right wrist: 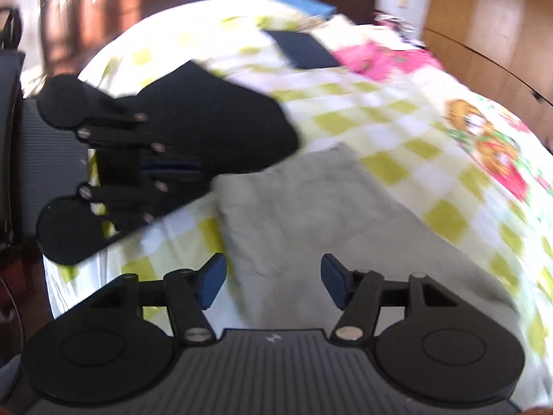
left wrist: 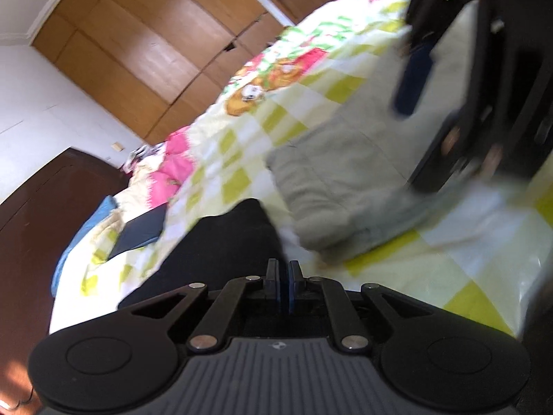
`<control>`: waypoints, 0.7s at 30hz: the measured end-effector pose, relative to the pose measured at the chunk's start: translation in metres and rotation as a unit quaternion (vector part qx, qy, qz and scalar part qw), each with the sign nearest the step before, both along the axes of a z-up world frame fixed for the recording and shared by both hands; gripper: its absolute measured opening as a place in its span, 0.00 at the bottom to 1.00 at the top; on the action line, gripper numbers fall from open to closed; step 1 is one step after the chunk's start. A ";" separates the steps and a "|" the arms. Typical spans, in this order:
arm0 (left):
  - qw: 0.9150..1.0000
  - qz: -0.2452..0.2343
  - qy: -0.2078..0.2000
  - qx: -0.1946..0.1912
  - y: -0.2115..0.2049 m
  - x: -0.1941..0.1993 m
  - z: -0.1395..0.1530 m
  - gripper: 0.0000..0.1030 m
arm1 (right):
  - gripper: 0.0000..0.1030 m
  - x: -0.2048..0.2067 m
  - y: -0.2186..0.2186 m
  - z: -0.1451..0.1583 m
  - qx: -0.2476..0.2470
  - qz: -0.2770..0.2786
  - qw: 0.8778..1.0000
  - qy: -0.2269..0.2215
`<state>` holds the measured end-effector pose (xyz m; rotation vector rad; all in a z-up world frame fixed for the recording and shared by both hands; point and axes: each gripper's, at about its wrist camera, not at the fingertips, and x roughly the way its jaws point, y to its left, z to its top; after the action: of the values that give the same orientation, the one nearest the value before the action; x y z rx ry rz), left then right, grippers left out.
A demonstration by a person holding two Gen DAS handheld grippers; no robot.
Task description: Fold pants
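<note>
- pants [right wrist: 311,214]: grey-green, folded flat on the checked bedspread [right wrist: 397,110], between the two grippers.
- right gripper [right wrist: 273,282]: jaws apart, nothing between the pads, poised over the near edge of the pants.
- left gripper [left wrist: 283,285]: jaws together, nothing seen held; beside the pants' end.
- black garment [right wrist: 214,117]: lying just beyond the left gripper.
- dark tablet [right wrist: 304,50]: farther up the bed.
</note>
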<state>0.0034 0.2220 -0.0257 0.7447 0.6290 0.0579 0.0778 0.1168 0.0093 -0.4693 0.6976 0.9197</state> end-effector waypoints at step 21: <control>0.959 -0.237 0.062 -0.144 -0.278 0.074 0.011 0.31 | 0.62 0.134 -0.446 0.006 0.201 -0.555 0.802 0.093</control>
<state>0.0769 -0.0561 -0.0150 0.6013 0.5494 -0.5163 0.2122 -0.3296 0.0149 0.4308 0.7700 -0.0400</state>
